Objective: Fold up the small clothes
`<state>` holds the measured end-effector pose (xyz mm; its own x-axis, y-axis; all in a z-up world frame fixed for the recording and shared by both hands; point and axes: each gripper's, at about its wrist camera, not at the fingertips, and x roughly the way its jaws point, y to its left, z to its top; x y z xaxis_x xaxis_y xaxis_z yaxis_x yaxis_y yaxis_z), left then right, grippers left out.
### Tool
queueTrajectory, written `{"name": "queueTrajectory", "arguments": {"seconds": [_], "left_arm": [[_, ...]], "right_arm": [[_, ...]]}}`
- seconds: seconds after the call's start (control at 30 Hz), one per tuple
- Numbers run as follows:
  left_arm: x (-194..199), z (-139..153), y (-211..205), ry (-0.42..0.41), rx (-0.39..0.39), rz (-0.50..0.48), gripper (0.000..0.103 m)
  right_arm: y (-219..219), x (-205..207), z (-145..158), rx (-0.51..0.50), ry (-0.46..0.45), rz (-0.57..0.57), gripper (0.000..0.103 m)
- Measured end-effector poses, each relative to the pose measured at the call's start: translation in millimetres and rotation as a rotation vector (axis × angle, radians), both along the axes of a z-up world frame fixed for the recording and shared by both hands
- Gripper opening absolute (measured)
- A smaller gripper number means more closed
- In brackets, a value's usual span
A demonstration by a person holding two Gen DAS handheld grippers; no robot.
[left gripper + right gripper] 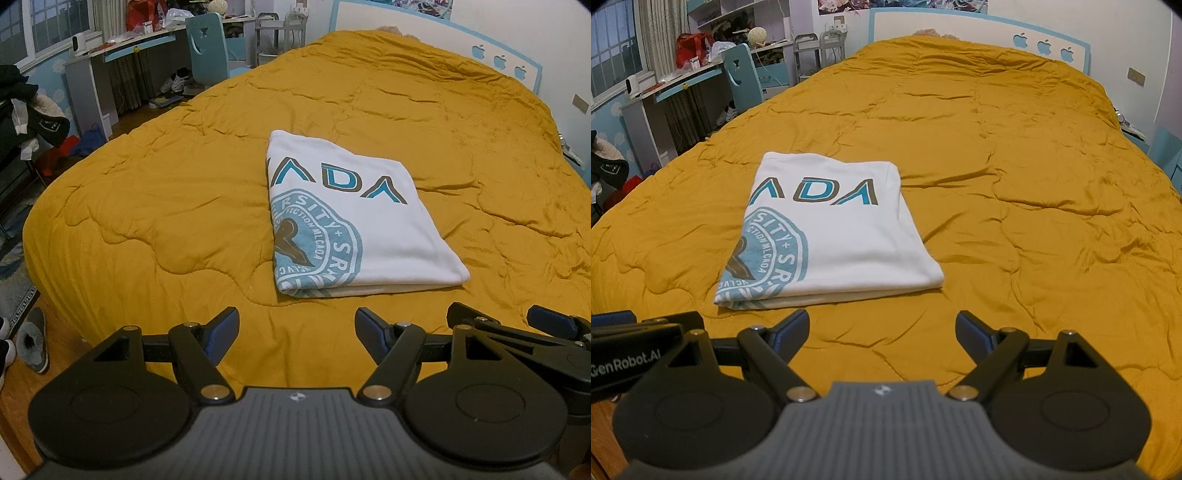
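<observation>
A white T-shirt (pixel 354 221) with blue lettering and a round blue emblem lies folded into a flat rectangle on the mustard-yellow quilt (pixel 166 192). It also shows in the right wrist view (pixel 838 236). My left gripper (pixel 295 332) is open and empty, held above the quilt just short of the shirt's near edge. My right gripper (pixel 882 332) is open and empty too, beside the left one, a little right of the shirt's near edge. The right gripper also shows at the right edge of the left wrist view (pixel 517 325).
The quilt (pixel 1034 184) covers a wide bed with a white and blue headboard (pixel 979 26) at the far end. A desk (pixel 122 62) and blue chair (pixel 207 44) stand at the far left. Clothes (pixel 26 110) and slippers (pixel 33 343) lie on the floor to the left.
</observation>
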<state>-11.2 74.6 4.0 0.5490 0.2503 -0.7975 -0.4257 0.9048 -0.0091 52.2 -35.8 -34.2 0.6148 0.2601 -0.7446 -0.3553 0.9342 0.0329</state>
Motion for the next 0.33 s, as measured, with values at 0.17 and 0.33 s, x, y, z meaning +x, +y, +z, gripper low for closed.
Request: {"name": "queueTrajectory", "arguments": {"seconds": [0.17,0.33], "left_arm": [[-0.3,0.6,-0.4,-0.004,-0.006,0.001,0.08],[-0.8,0.7,-1.4,-0.005,-0.015,-0.004,0.078]], "right_arm": [[0.3,0.6,0.5,-0.002,0.002,-0.002,0.082],[1.4,1.0,0.5,-0.008,0.005,-0.003,0.082]]}}
